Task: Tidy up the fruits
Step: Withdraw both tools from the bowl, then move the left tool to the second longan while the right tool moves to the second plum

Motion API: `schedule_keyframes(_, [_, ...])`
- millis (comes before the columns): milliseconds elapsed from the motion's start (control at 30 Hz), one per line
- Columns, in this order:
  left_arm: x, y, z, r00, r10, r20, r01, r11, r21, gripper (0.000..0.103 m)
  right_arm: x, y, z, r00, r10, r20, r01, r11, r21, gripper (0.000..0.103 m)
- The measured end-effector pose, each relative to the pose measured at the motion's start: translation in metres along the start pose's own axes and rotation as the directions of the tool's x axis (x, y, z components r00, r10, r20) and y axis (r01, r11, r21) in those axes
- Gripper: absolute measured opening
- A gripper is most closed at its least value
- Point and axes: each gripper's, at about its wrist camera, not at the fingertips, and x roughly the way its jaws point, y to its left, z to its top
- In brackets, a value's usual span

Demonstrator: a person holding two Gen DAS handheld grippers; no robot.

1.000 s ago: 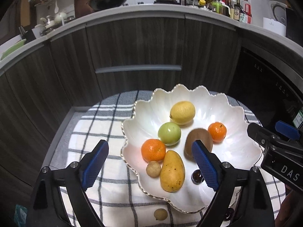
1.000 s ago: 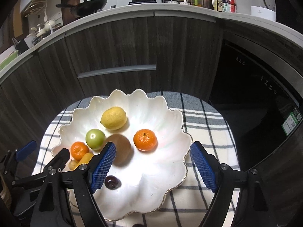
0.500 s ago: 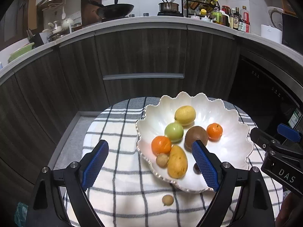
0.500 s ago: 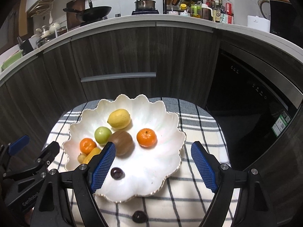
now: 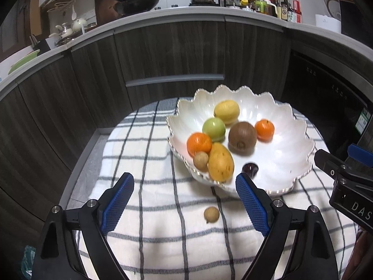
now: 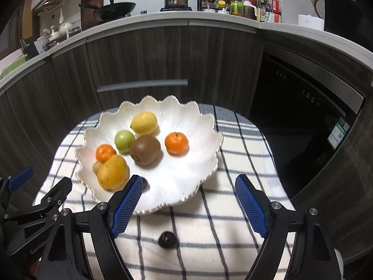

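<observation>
A white scalloped bowl (image 5: 289,158) (image 6: 200,154) on a checked cloth holds a lemon (image 5: 226,112), a green apple (image 5: 213,129), a kiwi (image 5: 242,137), two mandarins (image 5: 199,142) (image 5: 264,129), a mango (image 5: 220,162), a small tan longan (image 5: 201,161) and a dark fruit (image 5: 250,169). Another tan longan (image 5: 211,214) lies on the cloth in front of the bowl. A dark fruit (image 6: 168,239) lies on the cloth too. My left gripper (image 5: 185,204) is open and empty, above the cloth. My right gripper (image 6: 188,206) is open and empty, near the bowl's front rim.
The checked cloth (image 5: 151,238) covers a small round table. Dark wood cabinets (image 5: 172,51) with a grey handle stand behind. A black oven front (image 6: 300,116) is at the right. The counter above carries a wok, a pot and bottles.
Both grippers have pulled back and up from the bowl. The bowl now looks smaller, and the loose longan and loose dark fruit on the cloth have come into view.
</observation>
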Motion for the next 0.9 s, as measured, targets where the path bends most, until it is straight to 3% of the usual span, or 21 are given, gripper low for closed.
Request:
schedule_keyframes(233, [0.015, -0.004, -0.022, 0.999, -0.01, -0.033, 0.011, 1.0, 0.01, 0.088, 0.005, 0.0, -0.017, 0.999, -0.027, -0.019, 0.027, 0.999, -0.019, 0.082])
schedule_keyframes(500, [0.043, -0.015, -0.038, 0.995, 0.0, -0.095, 0.005, 0.999, 0.054, 0.072, 0.021, 0.002, -0.04, 0.997, -0.03, -0.065, 0.027, 0.999, -0.037, 0.082])
schedule_keyframes(900, [0.073, -0.026, -0.044, 0.984, -0.049, -0.169, 0.058, 0.997, 0.052, 0.051, 0.038, -0.004, -0.047, 0.994, -0.03, -0.11, 0.027, 0.999, -0.025, 0.082])
